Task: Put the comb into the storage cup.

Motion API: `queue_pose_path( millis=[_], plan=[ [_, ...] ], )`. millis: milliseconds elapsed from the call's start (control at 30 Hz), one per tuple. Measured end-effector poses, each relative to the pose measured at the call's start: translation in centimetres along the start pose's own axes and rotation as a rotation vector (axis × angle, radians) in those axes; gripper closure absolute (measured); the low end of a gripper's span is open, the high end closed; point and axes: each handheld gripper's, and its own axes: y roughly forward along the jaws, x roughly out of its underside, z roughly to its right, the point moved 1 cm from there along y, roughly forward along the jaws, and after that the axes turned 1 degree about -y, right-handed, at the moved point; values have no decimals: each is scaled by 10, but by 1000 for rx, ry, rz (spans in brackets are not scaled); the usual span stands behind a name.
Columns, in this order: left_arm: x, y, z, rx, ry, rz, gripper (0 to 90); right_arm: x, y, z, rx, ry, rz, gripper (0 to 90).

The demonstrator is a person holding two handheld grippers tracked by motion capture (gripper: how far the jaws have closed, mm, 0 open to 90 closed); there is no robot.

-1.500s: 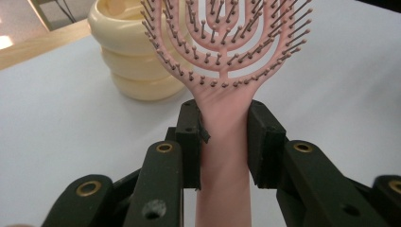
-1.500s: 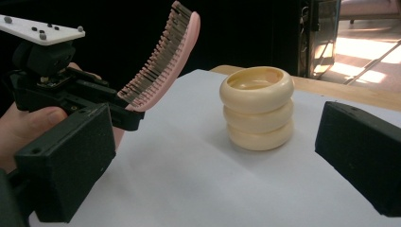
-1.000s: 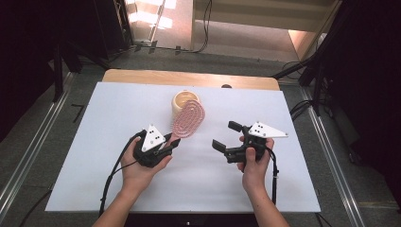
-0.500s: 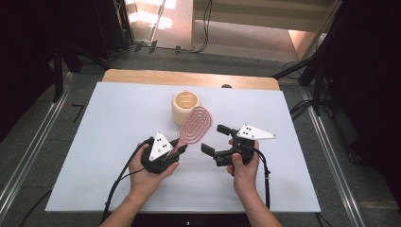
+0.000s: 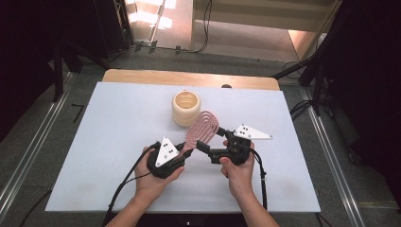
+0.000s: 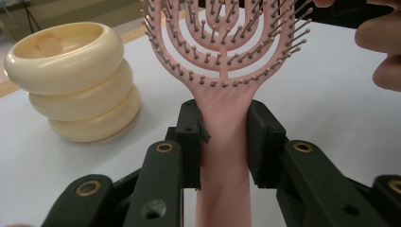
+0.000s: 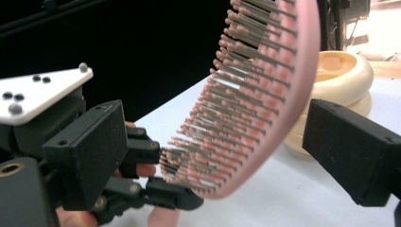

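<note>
Brush [image 5: 202, 128] position noted: my left gripper [image 5: 182, 152] has its jaws closed on the pink handle, and the long axis runs up and away from them toward the cream ringed pot [image 5: 186, 108] on the bench [image 5: 94, 142], the head raised off the surface. My right gripper [image 5: 204, 146] is the nearer free tool, jaws wide apart and straddling the bristled head [image 7: 246, 99] without touching it; I judge closure here would take the head flat across its width.

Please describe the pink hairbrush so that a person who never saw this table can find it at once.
On the white table, look just in front of the cream ringed cup, between the two grippers. The pink hairbrush stands tilted there, its handle clamped in the left gripper. Its open looped head with bristles sets it apart.
</note>
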Motion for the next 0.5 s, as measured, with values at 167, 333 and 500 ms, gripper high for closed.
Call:
queue_pose_path(
  millis=[167, 333, 500],
  plan=[
    [0, 1, 4, 6, 8, 5, 710, 0, 1, -1, 22, 39, 6, 124],
    [0, 2, 8, 5, 23, 10, 710, -1, 2, -6, 96, 35, -3, 259],
    [1, 4, 13, 7, 38, 14, 710, 0, 3, -5, 86, 89, 4, 333]
  ],
)
